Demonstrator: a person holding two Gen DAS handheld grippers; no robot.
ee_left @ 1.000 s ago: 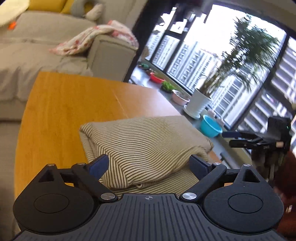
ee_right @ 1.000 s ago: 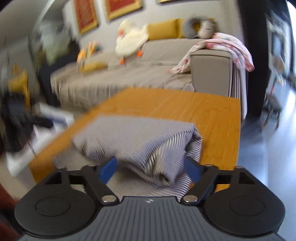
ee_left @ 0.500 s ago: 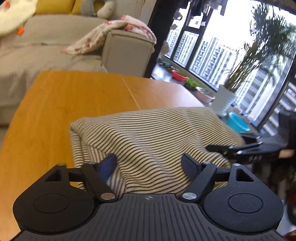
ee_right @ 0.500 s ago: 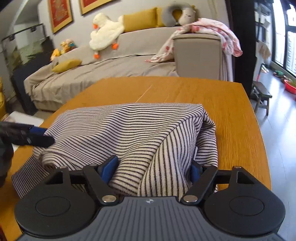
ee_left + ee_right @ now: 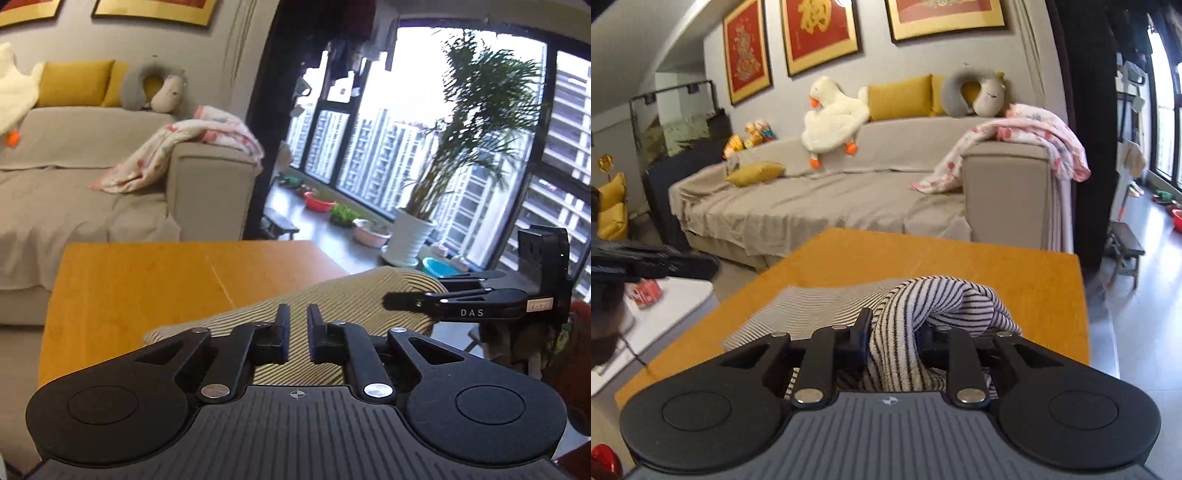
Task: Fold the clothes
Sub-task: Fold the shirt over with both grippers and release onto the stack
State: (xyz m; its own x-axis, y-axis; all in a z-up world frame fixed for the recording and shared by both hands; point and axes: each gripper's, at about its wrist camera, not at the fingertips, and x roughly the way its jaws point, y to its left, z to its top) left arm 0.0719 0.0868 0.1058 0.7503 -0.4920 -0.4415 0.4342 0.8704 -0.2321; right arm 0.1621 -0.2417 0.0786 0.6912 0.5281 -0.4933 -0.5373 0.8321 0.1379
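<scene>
Left wrist view: the left gripper (image 5: 297, 317) has its fingers nearly together, pinching a fold of the striped shirt (image 5: 343, 299) on the wooden table (image 5: 147, 273). The right gripper (image 5: 391, 297) reaches in beside it. Right wrist view: the right gripper (image 5: 892, 328) clamps a bunched handful of the shirt (image 5: 945, 295), raised off the table (image 5: 960, 258).

Bare table (image 5: 140, 280) beyond striped garment (image 5: 332, 295); sofa (image 5: 1004, 192) blocks far edge.
</scene>
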